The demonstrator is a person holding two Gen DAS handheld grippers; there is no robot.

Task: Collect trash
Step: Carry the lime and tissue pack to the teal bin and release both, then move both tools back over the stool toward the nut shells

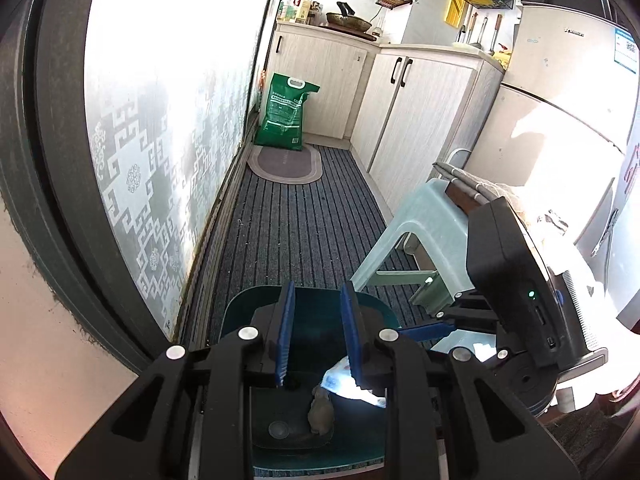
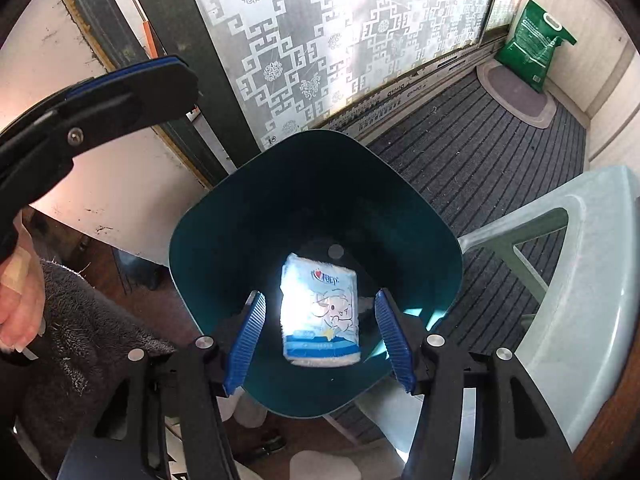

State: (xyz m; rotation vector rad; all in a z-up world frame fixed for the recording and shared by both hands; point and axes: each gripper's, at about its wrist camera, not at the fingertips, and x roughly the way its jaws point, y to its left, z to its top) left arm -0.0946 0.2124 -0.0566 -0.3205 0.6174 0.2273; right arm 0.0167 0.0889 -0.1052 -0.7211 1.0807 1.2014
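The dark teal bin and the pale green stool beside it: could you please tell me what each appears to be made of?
The dark teal bin looks like smooth moulded plastic: thin seamless walls, rounded corners, a soft sheen inside. The pale green stool also looks like moulded plastic, matte to semi-gloss, with a one-piece seat and leg. The pale blue printed tissue pack in the bin seems wrapped in glossy plastic film, since it glares brightly.

The mouth of the dark teal plastic bin [image 2: 316, 184] is wide open from above. The patterned frosted glass door [image 2: 340, 40] stands close behind it, and the pale green plastic stool [image 2: 576, 280] just beside. Beyond, the grey striped carpet [image 1: 296, 224] lies free.
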